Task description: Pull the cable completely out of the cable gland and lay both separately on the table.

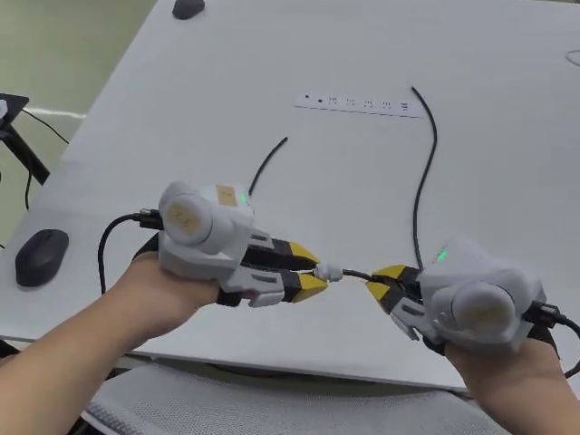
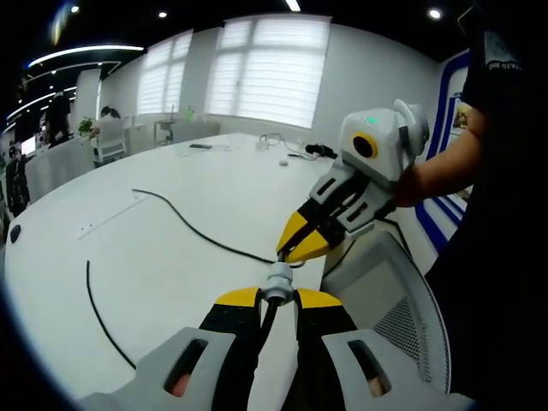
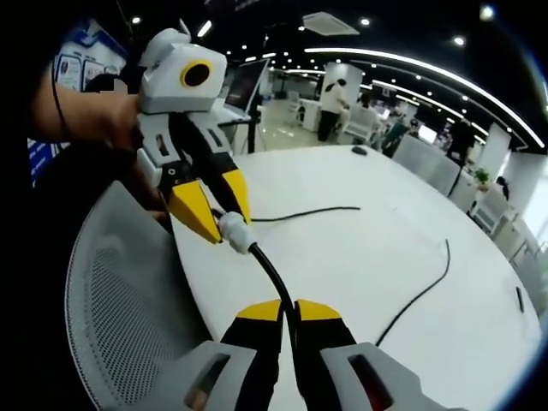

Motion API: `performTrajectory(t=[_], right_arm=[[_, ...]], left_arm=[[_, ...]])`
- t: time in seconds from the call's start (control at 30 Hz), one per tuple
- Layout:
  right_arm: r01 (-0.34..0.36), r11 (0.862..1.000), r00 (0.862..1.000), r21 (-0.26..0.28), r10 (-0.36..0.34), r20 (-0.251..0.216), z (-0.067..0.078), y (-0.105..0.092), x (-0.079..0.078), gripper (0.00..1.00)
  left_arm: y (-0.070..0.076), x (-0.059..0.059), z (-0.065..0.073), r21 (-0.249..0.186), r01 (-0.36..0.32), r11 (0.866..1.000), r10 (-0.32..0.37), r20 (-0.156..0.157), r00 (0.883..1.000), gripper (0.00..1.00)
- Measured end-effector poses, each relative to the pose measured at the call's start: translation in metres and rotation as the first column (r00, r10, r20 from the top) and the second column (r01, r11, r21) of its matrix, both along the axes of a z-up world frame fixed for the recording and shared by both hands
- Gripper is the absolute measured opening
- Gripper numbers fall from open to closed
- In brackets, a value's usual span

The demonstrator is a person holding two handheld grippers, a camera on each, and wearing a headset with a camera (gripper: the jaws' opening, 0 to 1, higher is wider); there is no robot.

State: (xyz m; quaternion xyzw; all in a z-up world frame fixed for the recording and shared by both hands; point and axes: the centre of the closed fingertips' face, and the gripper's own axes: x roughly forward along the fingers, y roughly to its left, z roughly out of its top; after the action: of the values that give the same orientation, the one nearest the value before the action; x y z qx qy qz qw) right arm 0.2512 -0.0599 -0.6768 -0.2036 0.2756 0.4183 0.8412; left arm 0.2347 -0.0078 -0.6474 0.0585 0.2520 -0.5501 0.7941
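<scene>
White table (image 1: 362, 181), left gripper (image 1: 317, 273) pinching round pale-grey cable gland (image 1: 328, 271), right gripper (image 1: 376, 282) clamped on thin black cable (image 1: 355, 274) (seated in gland), both above table edge.

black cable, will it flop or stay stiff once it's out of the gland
Likely floppy: the black cable lies in a loose curve across the table. The short stretch from the cable gland to the right claw looks straight, probably only pulled taut. Thin, so probably light.

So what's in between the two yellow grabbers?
A short bit of black cable, running from the white cable gland in the left gripper to the right gripper. The head view shows it.
</scene>
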Motion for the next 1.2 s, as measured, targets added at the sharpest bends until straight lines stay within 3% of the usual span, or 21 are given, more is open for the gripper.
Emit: performTrajectory(t=[0.23,0.47,0.57,0.7,0.73,1.07,1.2], right_arm=[[0.063,0.998,0.997,0.016,-0.063,-0.037,-0.011,-0.013,0.005,0.00],[0.158,0.987,0.983,0.002,-0.157,-0.096,-0.032,-0.037,0.011,0.00],[0.222,0.975,0.965,0.007,-0.218,-0.145,-0.042,-0.048,0.012,0.00],[0.327,0.944,0.916,0.037,-0.307,-0.258,-0.055,-0.058,0.010,0.00],[0.333,0.942,0.913,0.042,-0.311,-0.266,-0.055,-0.058,0.010,0.00],[0.308,0.950,0.919,0.052,-0.283,-0.274,-0.054,-0.057,0.008,0.01],[0.281,0.958,0.930,0.054,-0.257,-0.264,-0.049,-0.056,0.005,0.02]], left_arm=[[0.000,0.001,0.000,-0.007,-0.006,1.000,0.006,-0.002,1.000,0.15],[-0.003,0.001,0.001,-0.015,-0.004,1.000,0.004,-0.004,1.000,0.15],[-0.005,0.001,0.001,-0.018,0.000,1.000,0.000,-0.005,1.000,0.15],[-0.009,0.001,0.002,-0.027,0.004,1.000,-0.004,-0.005,1.000,0.15],[-0.009,0.001,0.002,-0.027,0.004,1.000,-0.005,-0.005,1.000,0.15],[-0.007,0.003,-0.001,-0.018,0.001,1.000,-0.001,-0.012,1.000,0.15],[-0.005,0.006,0.000,-0.015,-0.009,1.000,0.008,-0.012,1.000,0.15]])
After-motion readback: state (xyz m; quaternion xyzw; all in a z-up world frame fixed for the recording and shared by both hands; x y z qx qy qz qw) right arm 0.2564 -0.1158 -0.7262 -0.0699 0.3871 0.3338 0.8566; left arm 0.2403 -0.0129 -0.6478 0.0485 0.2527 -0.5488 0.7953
